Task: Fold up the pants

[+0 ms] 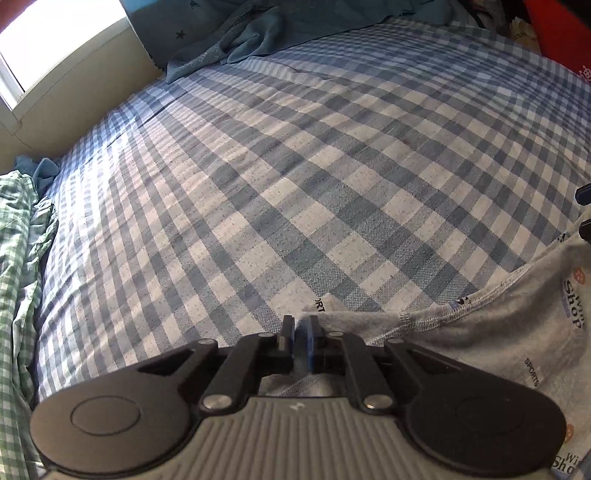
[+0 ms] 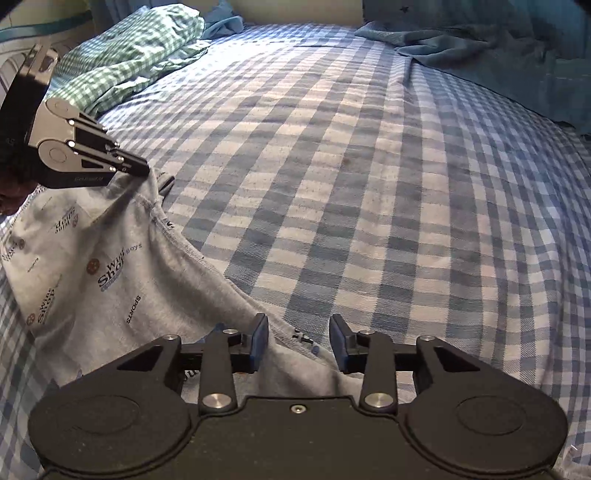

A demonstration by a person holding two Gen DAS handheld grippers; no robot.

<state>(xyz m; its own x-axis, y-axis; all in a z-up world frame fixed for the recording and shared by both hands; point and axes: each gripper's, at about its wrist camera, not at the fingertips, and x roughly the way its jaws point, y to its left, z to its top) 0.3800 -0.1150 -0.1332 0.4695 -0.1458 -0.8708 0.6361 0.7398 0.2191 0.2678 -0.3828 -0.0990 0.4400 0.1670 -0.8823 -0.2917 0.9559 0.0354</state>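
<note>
The grey printed pants [image 2: 110, 273] lie crumpled on the blue checked bed sheet [image 2: 369, 184] at the near left. In the left wrist view the pants [image 1: 509, 332] spread to the lower right. My left gripper [image 1: 302, 332] is shut on an edge of the pants and lifts it a little; it also shows in the right wrist view [image 2: 142, 170], pinching the fabric's raised corner. My right gripper [image 2: 298, 341] is open, with its jaws apart over the near hem of the pants. Its fingertips [image 1: 583, 194] peek in at the right edge of the left wrist view.
A green checked cloth [image 2: 129, 59] is bunched at the bed's far left. A teal blanket [image 2: 498, 62] lies across the far right. A window [image 1: 55, 40] and a wall stand beyond the bed. A red object [image 1: 554, 33] stands at the far right.
</note>
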